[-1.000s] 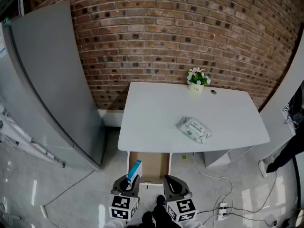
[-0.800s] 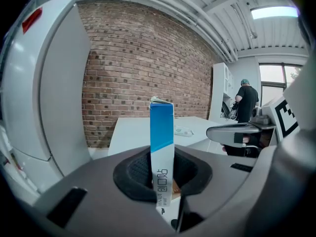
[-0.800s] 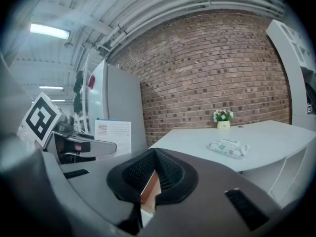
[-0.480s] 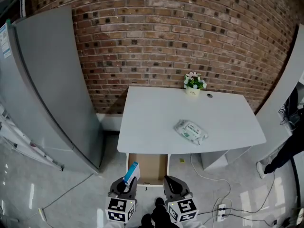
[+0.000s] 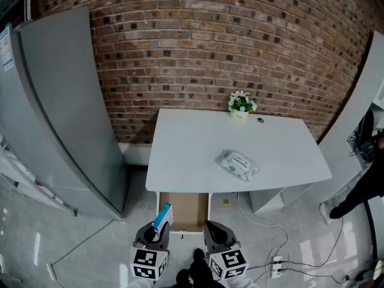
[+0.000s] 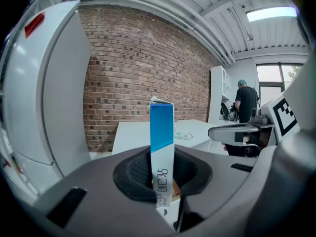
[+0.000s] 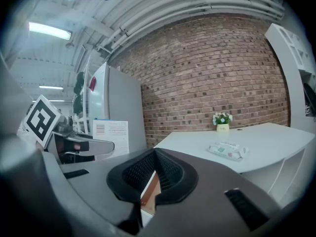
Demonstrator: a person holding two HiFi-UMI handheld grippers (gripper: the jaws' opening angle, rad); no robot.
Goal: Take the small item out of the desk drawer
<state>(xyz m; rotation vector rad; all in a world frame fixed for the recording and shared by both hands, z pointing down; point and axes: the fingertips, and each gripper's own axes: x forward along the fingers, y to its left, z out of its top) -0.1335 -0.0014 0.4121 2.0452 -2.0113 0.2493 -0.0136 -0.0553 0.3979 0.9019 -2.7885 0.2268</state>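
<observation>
The left gripper (image 5: pixel 159 231) is pinching a small blue-and-white box (image 5: pixel 164 215) upright between its jaws, holding it over the near left corner of the open drawer (image 5: pixel 187 207). Just beside it, the right gripper (image 5: pixel 211 231) is hovering with its jaws pressed together on nothing. The box is probably hanging clear of the drawer already, though the steep head view is making that hard to confirm. Setting it down is likely remaining, perhaps on the white tabletop (image 5: pixel 192 143) beyond, where a wipes packet (image 5: pixel 237 164) is lying.
</observation>
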